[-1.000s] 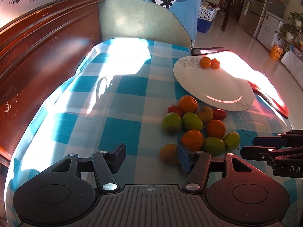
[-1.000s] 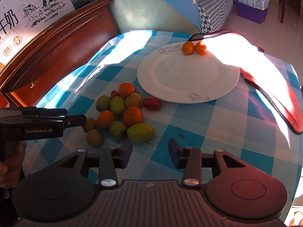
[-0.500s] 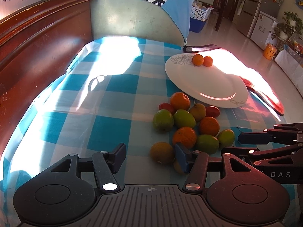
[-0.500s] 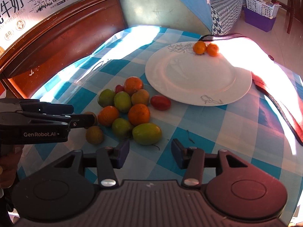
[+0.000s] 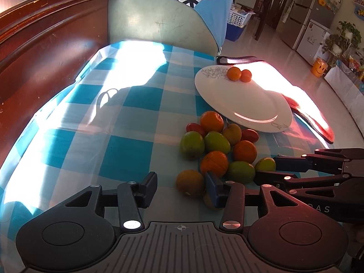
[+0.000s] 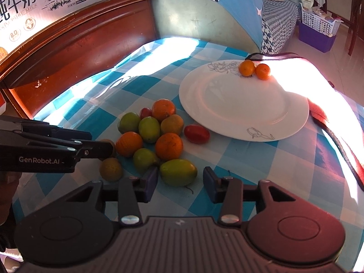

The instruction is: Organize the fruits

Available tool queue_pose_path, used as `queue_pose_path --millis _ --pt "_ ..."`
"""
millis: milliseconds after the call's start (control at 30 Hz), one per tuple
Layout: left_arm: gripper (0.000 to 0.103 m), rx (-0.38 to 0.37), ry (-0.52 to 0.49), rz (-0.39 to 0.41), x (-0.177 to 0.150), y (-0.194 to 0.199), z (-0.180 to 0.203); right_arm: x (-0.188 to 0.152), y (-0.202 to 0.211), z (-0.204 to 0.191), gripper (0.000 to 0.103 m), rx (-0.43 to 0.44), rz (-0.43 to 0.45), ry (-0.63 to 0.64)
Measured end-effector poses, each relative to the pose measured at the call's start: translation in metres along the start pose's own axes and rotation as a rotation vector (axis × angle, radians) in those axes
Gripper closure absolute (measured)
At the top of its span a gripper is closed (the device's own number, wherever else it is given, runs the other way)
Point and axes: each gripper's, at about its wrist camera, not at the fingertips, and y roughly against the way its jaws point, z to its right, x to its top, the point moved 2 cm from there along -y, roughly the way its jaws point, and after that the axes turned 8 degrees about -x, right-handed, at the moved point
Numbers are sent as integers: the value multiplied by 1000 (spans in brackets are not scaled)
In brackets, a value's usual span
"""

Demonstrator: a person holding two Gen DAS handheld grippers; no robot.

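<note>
We see our left gripper [image 5: 180, 185] closing its jaws around a brownish-orange fruit [image 5: 190, 182] beside the fruit pile [image 5: 218, 145].

Plate [image 6: 227, 104] sits far-right on tabletop [image 6: 261, 159], two fruits [image 6: 246, 67] on its far rim. Fruit pile [image 6: 157, 136] lies on tabletop just left-front of plate. Cloth [image 6: 336, 134] right of plate.

Glossy white glazed plate [image 6: 245, 111] with fine line drawings, on smooth blue-and-white checked cloth [image 5: 127, 122]; polished dark red wooden board [image 5: 50, 45] at ten o'clock; printed cardboard milk carton [image 6: 45, 2]; matt black plastic left gripper [image 5: 180, 187]
</note>
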Motion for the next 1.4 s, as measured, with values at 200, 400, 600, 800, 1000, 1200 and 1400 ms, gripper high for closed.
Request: queue_pose_path --millis 200,400,600,800,1000,1200,1400 --pt "65 -6 8 0 2 3 -3 -1 1 1 67 4 -4 -4" --pt "65 -20 -19 -28 -1 -5 2 0 0 2 67 3 -13 -21" --pt "65 1 -47 -25 -4 -13 5 -1 -1 5 67 10 -13 -41" --pt "75 0 -71 -16 -5 -14 9 -1 0 6 67 13 -15 -49" --pt "78 12 -93 -14 -6 -13 12 -1 0 5 67 10 -15 -45" --pt "78 33 -85 -2 -2 -9 9 1 3 6 67 12 -8 -50" --pt "78 36 -100 6 -1 -6 13 2 8 4 67 23 4 -47"
